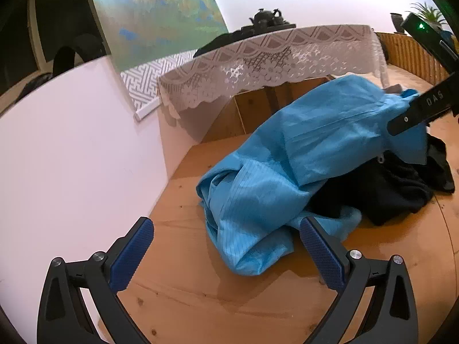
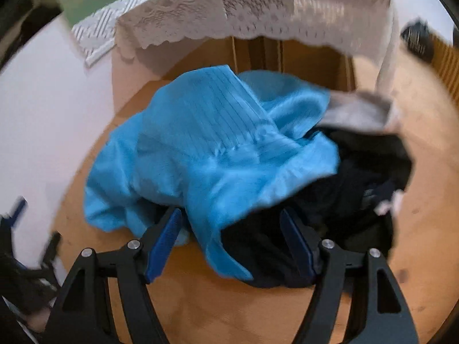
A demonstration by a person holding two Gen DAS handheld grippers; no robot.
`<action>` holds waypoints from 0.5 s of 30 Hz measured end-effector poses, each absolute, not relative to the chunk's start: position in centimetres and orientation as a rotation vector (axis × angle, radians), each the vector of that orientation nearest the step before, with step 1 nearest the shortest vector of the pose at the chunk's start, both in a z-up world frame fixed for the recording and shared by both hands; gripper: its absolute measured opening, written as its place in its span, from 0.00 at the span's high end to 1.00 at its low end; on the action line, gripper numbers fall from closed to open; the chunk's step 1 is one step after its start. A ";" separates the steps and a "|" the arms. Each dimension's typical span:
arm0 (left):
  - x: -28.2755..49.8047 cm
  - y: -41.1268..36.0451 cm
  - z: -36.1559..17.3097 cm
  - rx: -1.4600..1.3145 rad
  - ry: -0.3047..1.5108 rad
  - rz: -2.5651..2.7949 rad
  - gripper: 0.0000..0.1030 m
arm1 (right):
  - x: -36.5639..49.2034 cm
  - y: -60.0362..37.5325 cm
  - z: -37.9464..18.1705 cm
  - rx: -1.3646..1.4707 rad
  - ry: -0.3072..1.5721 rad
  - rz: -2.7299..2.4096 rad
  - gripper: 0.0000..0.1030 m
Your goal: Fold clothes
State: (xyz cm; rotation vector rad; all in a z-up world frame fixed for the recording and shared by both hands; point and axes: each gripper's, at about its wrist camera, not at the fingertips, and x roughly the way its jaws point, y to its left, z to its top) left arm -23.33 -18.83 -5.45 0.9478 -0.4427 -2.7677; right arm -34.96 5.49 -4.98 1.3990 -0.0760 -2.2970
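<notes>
Wooden boards are carrying the pile as the surface, backed by a wall and a lace-draped table. Lying crumpled over a black garment, the blue garment is trailing its hem between the open pads of the right hand-held gripper, which is nearer. Standing open and empty, the left hand-held gripper is facing the blue cloth's near edge; bare boards are lying open toward the camera.

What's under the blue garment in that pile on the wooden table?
Black clothing pokes out from under the blue garment on its right side, with a grey piece behind. How far they run beneath it, or whether anything else is there, is covered.
</notes>
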 end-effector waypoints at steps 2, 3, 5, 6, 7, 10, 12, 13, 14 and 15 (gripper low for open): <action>-24.1 -19.0 -5.9 0.964 -0.416 -2.770 0.00 | -35.7 5.1 -5.7 1.364 -0.172 -2.272 0.32; -24.4 -19.1 -6.2 0.973 -0.407 -2.769 0.00 | -35.7 4.9 -5.9 1.330 -0.192 -2.256 0.34; -24.8 -19.2 -6.6 0.982 -0.402 -2.763 0.00 | -35.1 4.2 -5.8 1.282 -0.127 -2.247 0.99; -24.9 -19.3 -6.7 0.982 -0.407 -2.758 0.00 | -34.6 3.8 -5.7 1.268 -0.062 -2.253 0.98; -25.0 -19.3 -6.8 0.982 -0.411 -2.753 0.00 | -34.2 3.3 -5.7 1.254 0.003 -2.257 0.98; -24.8 -19.9 -6.6 0.971 -0.406 -2.733 0.00 | -31.2 3.3 -2.8 1.104 0.163 -2.308 0.98; -24.4 -20.5 -6.2 0.965 -0.385 -2.728 0.00 | -30.1 3.9 -0.6 1.034 0.189 -2.316 0.98; -24.2 -20.7 -6.0 0.962 -0.375 -2.726 0.01 | -29.1 4.7 1.0 1.000 0.185 -2.318 0.98; -23.9 -20.9 -5.7 0.955 -0.376 -2.720 0.00 | -28.8 5.1 2.2 0.982 0.180 -2.317 0.98; -23.6 -21.0 -5.4 0.948 -0.378 -2.714 0.00 | -27.6 6.1 3.7 0.954 0.179 -2.318 0.98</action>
